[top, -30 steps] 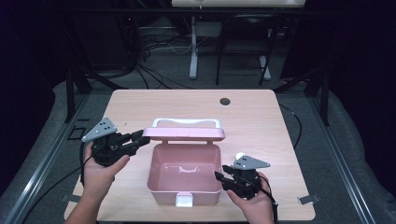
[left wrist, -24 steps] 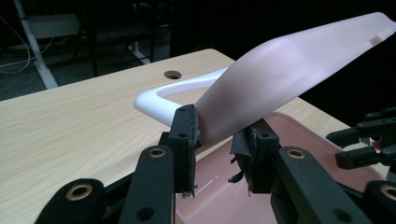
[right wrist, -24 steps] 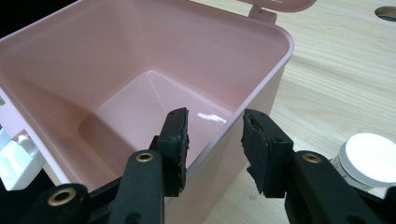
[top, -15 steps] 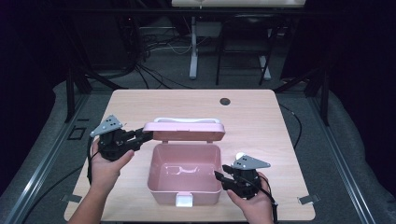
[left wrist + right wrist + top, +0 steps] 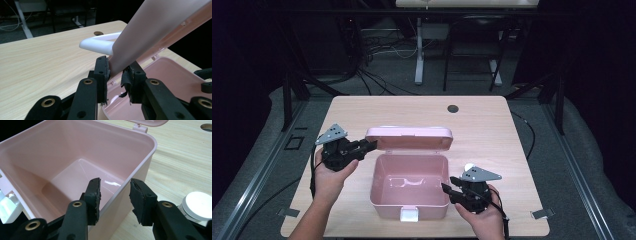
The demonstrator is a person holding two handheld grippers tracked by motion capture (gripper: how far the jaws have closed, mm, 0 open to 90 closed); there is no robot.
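A pink box [image 5: 387,209] stands open at the table's front middle, a white latch [image 5: 408,215] on its front wall. Its lid [image 5: 408,137] is hinged at the back and stands partly raised. My left gripper [image 5: 371,145] is shut on the lid's left corner. In the left gripper view the jaws [image 5: 116,75] pinch the lid edge [image 5: 155,30], and the white handle [image 5: 100,45] shows beyond. My right gripper [image 5: 446,189] is at the box's right wall. There its jaws [image 5: 113,192] straddle the rim [image 5: 140,160], one pad inside and one outside. The box interior holds nothing.
The wooden table [image 5: 492,135] has a round dark hole [image 5: 453,108] near its far edge. A white round piece [image 5: 197,202] sits close by my right gripper. Dark floor, cables and desk legs lie beyond the table.
My left gripper has moved right and away with the lid corner, swinging the lid up from leaning back. The right gripper and box have stayed still.
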